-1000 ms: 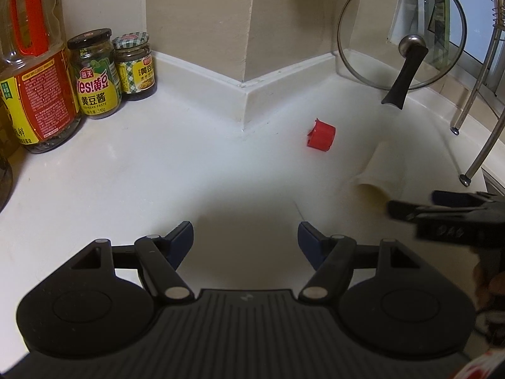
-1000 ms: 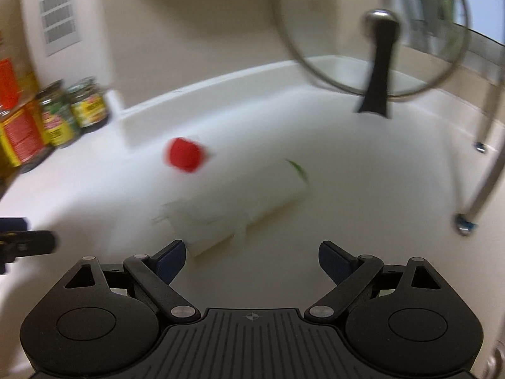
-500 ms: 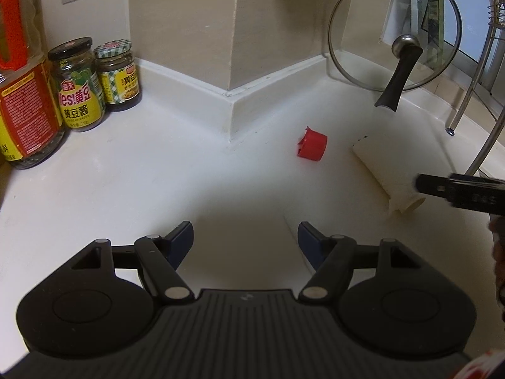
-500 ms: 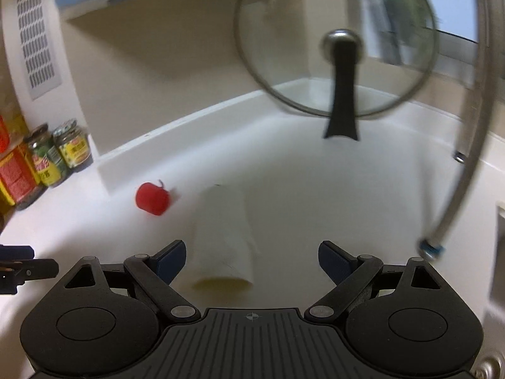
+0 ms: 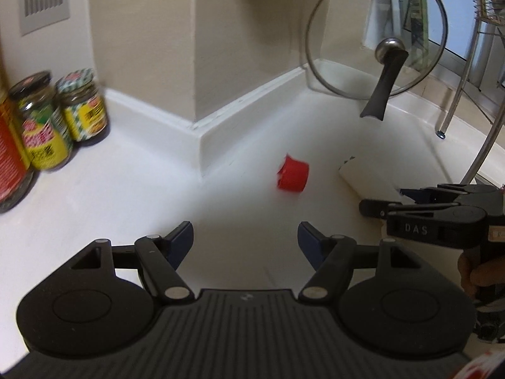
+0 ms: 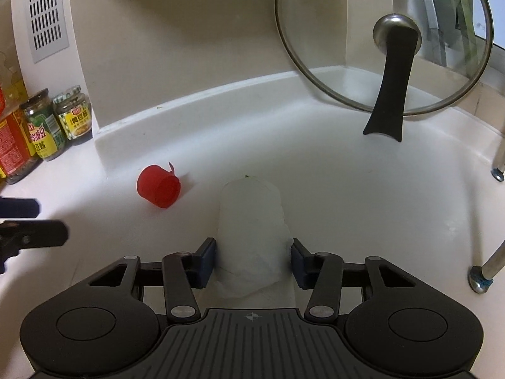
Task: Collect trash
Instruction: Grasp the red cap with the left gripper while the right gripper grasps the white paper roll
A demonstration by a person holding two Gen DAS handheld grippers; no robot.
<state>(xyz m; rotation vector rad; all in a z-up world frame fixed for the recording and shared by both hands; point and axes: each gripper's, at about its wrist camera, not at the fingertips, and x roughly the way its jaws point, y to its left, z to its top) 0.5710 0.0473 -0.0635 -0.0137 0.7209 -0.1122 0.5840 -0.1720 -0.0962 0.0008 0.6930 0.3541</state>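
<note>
Lying on the white countertop [image 6: 363, 189], lengthwise between the blue pads of the right gripper [image 6: 254, 260]: a white roll [image 6: 251, 221] of crumpled paper or thin plastic, soft-looking and creased at the near end, with a speck of green at the far end. Jaws closing at this moment around the near end of the roll, each pad at or touching its side; cannot tell for sure whether pressing yet. Seen from the left wrist view, the same right gripper [image 5: 401, 200] reaching in from the right edge, black and flat, over the near end of the roll [image 5: 369, 180].

Just left of the roll, apart from it: a small red plastic cap [image 6: 158, 187], round and hollow, tipped on its side with a torn tab sticking up. Well ahead of the left gripper [image 5: 246, 237], whose dark-blue-padded jaws stand wide apart with only bare counter between them.

Smooth, glossy counter with a raised white kerb against a matte beige wall corner. Leaning at the back: a round glass lid [image 6: 383, 41] with a metal rim, steel knob and long black handle. At far left: two glass jars [image 6: 58, 123] with yellow-green labels, beside a red-labelled bottle [image 6: 12, 148]. At right: chrome rack legs [image 6: 483, 271] with blue-tipped feet.
</note>
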